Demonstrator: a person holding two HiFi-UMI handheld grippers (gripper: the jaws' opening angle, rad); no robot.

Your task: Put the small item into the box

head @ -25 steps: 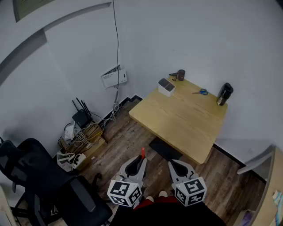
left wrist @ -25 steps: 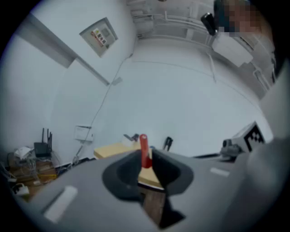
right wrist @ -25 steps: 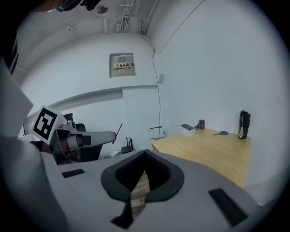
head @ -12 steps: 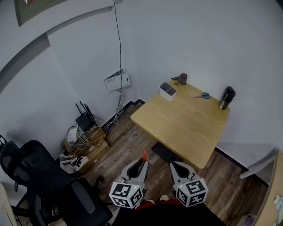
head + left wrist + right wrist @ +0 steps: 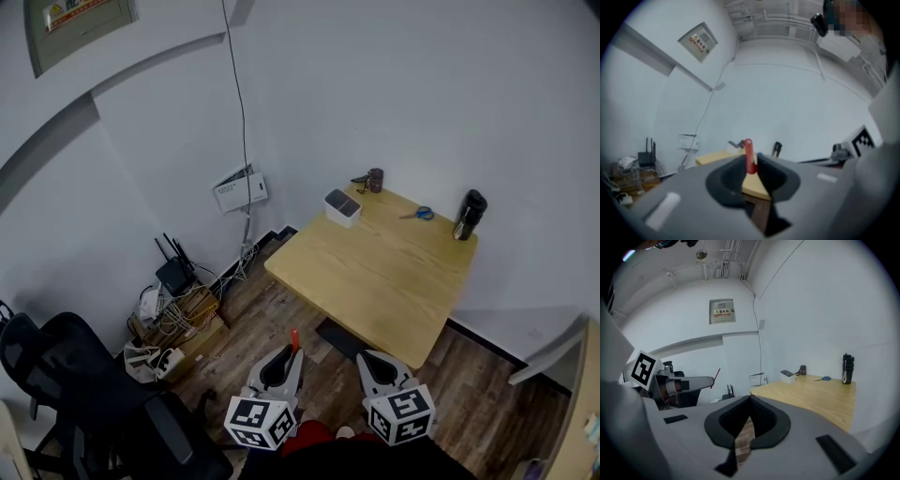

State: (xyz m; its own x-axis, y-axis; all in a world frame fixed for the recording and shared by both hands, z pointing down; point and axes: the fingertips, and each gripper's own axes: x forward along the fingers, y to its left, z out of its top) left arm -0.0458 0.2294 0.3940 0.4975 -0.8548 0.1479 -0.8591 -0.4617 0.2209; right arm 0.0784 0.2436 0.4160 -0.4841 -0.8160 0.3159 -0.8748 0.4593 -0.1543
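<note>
A thin red stick-like item [image 5: 294, 339] pokes up from the tips of my left gripper [image 5: 292, 353], which is shut on it low in the head view, over the wooden floor. The left gripper view shows the red item [image 5: 748, 153] pinched between the closed jaws of that gripper [image 5: 752, 161]. My right gripper [image 5: 362, 357] hangs beside it, shut with nothing between its jaws [image 5: 750, 400]. The white box [image 5: 341, 207] stands at the far left corner of the wooden table [image 5: 375, 277], well ahead of both grippers. From the right gripper view the box [image 5: 788, 376] is small and distant.
On the table's far side lie blue scissors [image 5: 418, 214], a black bottle [image 5: 467, 216] and a dark cup [image 5: 375, 179]. A black office chair [image 5: 75, 394] stands at the lower left. Routers and tangled cables [image 5: 178, 295] sit on the floor by the wall.
The head view has shifted, so the table sits slightly further left and further off. Both grippers stay low in the frame; the left one still pinches the red item.
</note>
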